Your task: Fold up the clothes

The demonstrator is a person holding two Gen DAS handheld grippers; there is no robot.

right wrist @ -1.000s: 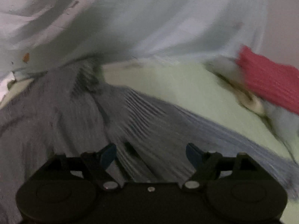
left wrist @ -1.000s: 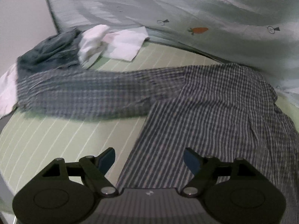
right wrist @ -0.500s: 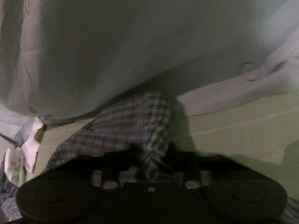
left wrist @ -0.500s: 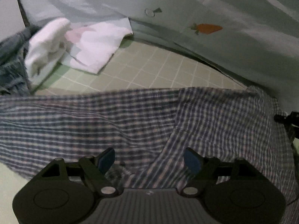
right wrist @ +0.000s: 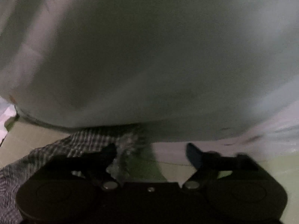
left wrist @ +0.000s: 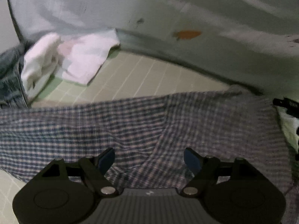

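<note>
- The checked shirt [left wrist: 142, 127] lies spread across the middle and lower part of the left wrist view, on a pale green sheet with a white grid [left wrist: 142, 76].
- The left gripper [left wrist: 149, 158] sits at the bottom centre with its blue-tipped fingers spread wide, just above the shirt cloth, holding nothing.
- At upper left, a heap of white clothes [left wrist: 71, 61] rests on the sheet, with blue denim [left wrist: 9, 78] at the left edge beside it.
- A grey-green quilt with a carrot print [left wrist: 186, 34] fills the top of that view and borders the shirt's far edge.
- In the right wrist view, the right gripper [right wrist: 152, 155] is parted; the shirt's edge [right wrist: 87, 141] lies against its left finger, and whether it touches is too blurred to tell.
- The quilt [right wrist: 149, 56] looms close ahead, blocking nearly the whole upper frame.
</note>
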